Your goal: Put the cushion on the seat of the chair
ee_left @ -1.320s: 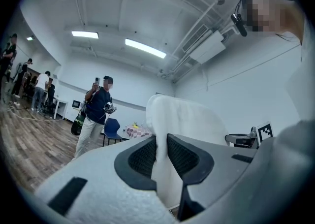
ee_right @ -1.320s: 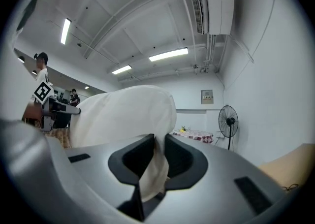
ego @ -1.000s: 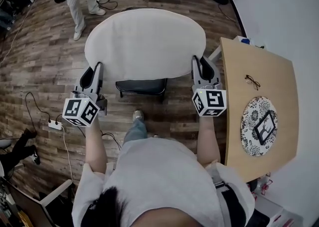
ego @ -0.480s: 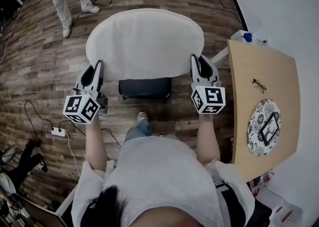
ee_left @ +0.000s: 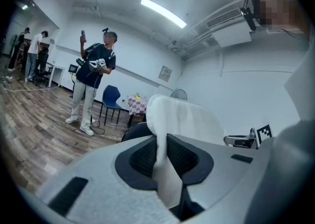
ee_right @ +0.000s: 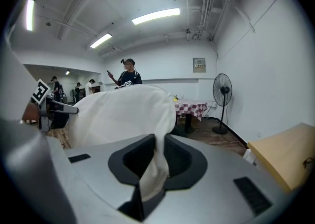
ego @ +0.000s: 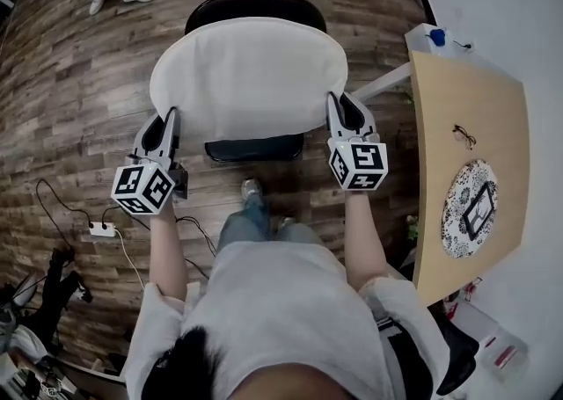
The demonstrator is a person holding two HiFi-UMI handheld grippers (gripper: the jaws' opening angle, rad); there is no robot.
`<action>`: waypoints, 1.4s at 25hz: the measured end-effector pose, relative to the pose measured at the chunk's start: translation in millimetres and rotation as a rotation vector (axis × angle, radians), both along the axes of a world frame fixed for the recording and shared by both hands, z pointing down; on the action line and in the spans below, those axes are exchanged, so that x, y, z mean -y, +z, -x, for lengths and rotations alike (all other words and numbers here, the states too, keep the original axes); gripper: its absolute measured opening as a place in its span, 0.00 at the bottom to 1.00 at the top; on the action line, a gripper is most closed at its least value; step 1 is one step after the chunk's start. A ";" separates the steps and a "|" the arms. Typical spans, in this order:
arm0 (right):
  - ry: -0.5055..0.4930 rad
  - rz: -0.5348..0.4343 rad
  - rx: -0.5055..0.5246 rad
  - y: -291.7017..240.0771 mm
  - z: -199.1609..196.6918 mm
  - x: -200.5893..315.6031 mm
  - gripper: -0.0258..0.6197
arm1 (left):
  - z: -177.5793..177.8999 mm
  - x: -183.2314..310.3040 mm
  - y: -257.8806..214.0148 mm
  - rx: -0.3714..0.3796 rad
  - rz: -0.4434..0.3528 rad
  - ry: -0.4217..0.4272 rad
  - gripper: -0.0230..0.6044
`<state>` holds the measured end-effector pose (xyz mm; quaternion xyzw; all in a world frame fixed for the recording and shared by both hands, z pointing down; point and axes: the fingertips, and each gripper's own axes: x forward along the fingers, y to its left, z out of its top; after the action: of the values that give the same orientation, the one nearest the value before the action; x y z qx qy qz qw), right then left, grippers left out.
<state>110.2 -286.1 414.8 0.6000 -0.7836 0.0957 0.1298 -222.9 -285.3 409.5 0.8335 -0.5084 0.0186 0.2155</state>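
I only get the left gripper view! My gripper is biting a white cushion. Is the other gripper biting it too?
Observer: Yes. The right gripper is shut on the cushion's opposite edge.
Operator: Is it over the chair?
Observer: The head view shows it held over the black chair, with the seat's front edge peeking out beneath.
Operator: What's next to the chair?
Observer: A wooden table on the person's right, with glasses lying on it.
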 end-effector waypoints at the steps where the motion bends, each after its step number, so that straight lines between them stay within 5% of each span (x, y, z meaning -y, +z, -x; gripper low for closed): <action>1: 0.003 0.021 -0.005 9.6 1.1 -0.2 0.13 | 0.8 1.2 10.2 -0.001 0.022 0.005 0.13; 11: 0.046 0.195 -0.007 99.4 -0.6 6.1 0.13 | -1.6 16.2 99.6 0.000 0.193 0.041 0.13; 35: 0.108 0.507 0.059 298.8 -3.3 24.5 0.13 | -1.3 47.2 284.2 0.063 0.460 0.085 0.13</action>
<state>113.5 -310.6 713.7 0.5861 -0.7049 0.3131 0.2480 -221.6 -332.5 693.7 0.7823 -0.4615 0.1689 0.3827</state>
